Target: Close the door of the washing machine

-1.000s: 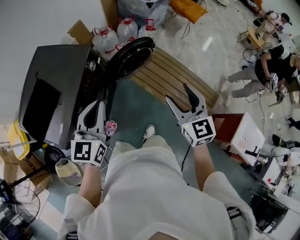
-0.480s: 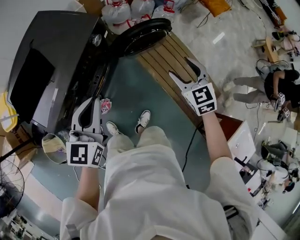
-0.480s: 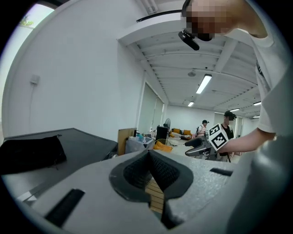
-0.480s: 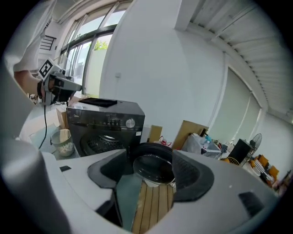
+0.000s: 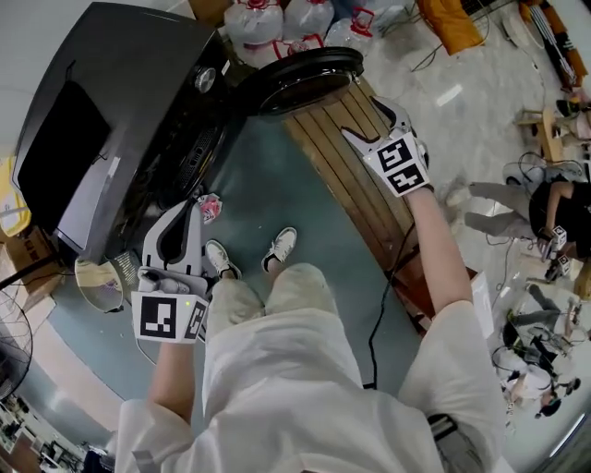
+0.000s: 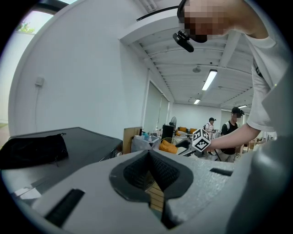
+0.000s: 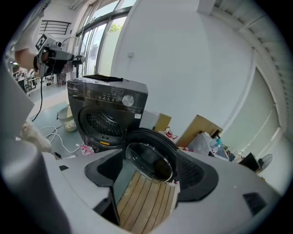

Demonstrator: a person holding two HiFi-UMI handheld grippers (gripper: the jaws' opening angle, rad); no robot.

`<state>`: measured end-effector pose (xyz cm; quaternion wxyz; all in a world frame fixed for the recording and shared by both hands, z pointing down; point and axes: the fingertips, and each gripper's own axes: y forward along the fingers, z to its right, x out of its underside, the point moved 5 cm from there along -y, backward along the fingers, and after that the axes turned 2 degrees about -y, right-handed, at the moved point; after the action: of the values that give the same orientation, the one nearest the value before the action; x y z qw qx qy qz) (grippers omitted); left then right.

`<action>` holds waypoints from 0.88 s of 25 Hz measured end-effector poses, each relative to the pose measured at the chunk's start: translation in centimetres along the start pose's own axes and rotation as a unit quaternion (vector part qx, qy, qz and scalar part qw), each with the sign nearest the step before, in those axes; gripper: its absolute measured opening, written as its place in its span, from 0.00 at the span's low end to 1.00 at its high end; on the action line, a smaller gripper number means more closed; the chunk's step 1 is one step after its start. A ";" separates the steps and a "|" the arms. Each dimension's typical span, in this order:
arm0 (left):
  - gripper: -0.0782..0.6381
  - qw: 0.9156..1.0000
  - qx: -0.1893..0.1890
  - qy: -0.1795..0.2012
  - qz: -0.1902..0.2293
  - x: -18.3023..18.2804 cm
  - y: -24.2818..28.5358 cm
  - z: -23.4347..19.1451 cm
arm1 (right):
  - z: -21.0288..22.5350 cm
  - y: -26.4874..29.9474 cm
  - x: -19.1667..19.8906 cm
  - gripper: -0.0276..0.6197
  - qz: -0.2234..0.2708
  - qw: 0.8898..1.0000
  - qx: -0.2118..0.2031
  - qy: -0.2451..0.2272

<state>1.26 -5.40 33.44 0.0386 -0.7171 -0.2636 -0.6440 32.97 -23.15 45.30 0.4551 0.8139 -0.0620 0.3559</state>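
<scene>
The dark grey washing machine [image 5: 111, 111] stands at the upper left, with its round door [image 5: 305, 78] swung wide open beside the drum opening [image 7: 103, 123]. My right gripper [image 5: 369, 120] reaches out over the wooden slats just right of the door, short of its rim. Its jaws are opening and nothing is between them. In the right gripper view the glass door [image 7: 149, 157] shows ahead, framed by the two jaws. My left gripper [image 5: 191, 205] hangs low in front of the machine, shut and empty, with the tips of its fingers together [image 6: 149, 155].
A wooden slatted platform [image 5: 360, 175] runs under the door. Water bottles [image 5: 286, 18] stand behind it. A small pink object [image 5: 210, 207] lies on the floor by the machine, and a basket [image 5: 97, 277] stands near the left. A cable [image 5: 383, 296] trails on the floor. People [image 5: 554, 203] work at the far right.
My right gripper has swung out and down towards the open door, and its jaws look a little wider. The left gripper has sunk slightly, staying shut.
</scene>
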 end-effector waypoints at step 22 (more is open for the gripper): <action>0.12 0.994 -0.074 -0.047 -0.062 8.0 0.6 0.3 | 8.8 20.5 3.6 0.69 -0.182 0.954 -0.100 -0.217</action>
<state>2.05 -3.21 41.14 -0.0669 -0.7299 -0.2607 -0.6283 31.49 -41.06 58.90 0.5668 0.8193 -0.0456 0.0740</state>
